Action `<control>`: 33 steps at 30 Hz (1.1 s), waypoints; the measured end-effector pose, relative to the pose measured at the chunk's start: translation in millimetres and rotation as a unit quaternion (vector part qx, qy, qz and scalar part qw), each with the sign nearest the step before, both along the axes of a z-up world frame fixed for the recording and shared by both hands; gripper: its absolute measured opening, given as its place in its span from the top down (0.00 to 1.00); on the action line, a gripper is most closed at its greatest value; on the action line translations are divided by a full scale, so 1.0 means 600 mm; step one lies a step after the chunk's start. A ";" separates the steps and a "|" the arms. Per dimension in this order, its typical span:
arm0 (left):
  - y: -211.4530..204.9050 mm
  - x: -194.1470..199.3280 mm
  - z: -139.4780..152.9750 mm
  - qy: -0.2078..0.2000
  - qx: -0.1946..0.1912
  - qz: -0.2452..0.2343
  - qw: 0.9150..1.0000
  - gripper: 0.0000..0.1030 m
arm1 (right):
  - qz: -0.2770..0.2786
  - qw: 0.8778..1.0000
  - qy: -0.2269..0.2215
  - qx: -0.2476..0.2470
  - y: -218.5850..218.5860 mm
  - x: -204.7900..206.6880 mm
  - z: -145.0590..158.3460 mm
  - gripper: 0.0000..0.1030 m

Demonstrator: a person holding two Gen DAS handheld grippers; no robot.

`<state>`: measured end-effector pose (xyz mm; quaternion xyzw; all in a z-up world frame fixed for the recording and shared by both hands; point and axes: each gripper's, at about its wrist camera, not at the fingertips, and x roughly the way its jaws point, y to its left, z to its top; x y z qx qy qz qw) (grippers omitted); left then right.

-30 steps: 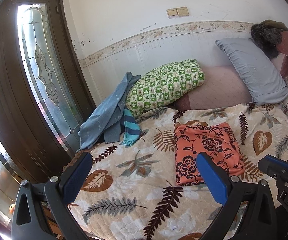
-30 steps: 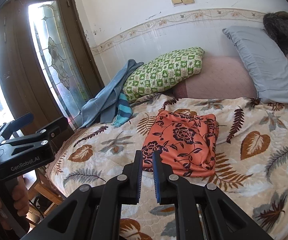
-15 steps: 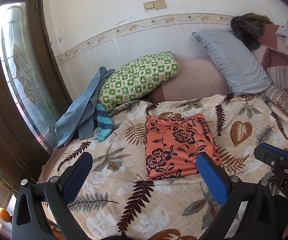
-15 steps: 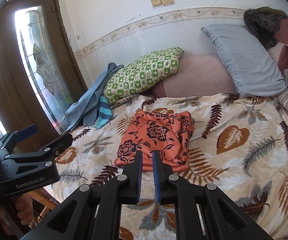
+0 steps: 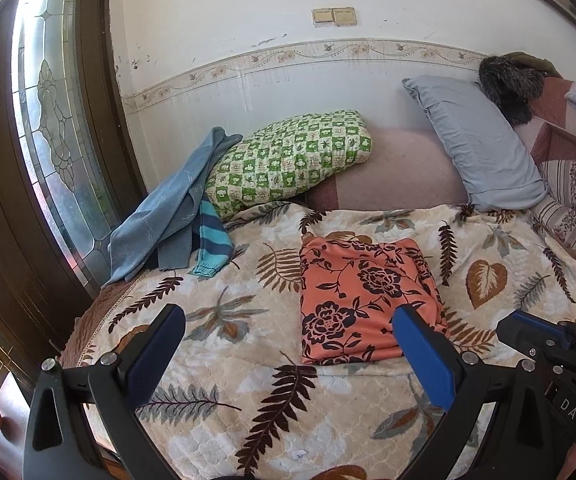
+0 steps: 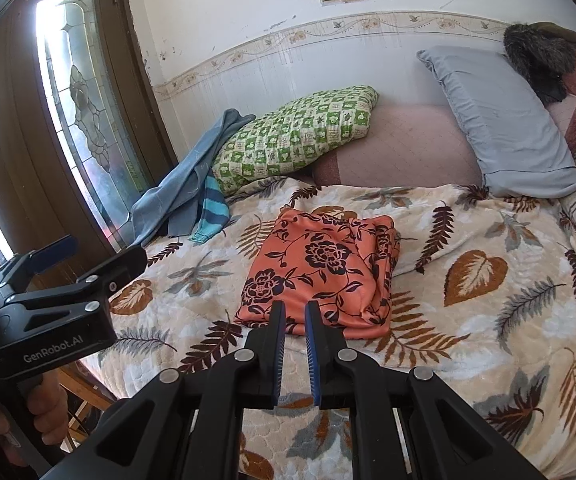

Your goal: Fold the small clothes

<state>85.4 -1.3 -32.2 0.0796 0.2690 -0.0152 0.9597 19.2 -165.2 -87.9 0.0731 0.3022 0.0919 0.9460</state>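
Currently the orange floral garment lies folded mid-bed on the leaf-print blanket; left gripper released and wide, right gripper nearly clenched on nothing, both hovering near its near edge, so this fold looks done. Next move probably calls for the blue clothes heaped at far left by the green pillow; only the right view shows the hand holding the left gripper.
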 end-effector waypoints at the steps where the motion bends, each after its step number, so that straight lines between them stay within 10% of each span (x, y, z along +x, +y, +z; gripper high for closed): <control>1: 0.009 0.001 0.000 -0.001 -0.003 0.003 1.000 0.00 | 0.003 1.000 0.000 -0.002 0.007 0.002 0.001 0.88; 22: 0.172 -0.019 0.013 -0.002 -0.015 0.060 0.998 0.00 | 0.077 0.997 -0.002 -0.010 0.187 0.055 0.020 0.88; 33: 0.117 0.014 0.023 0.003 0.001 0.065 0.998 0.00 | 0.098 0.995 -0.016 0.001 0.162 0.060 0.005 0.88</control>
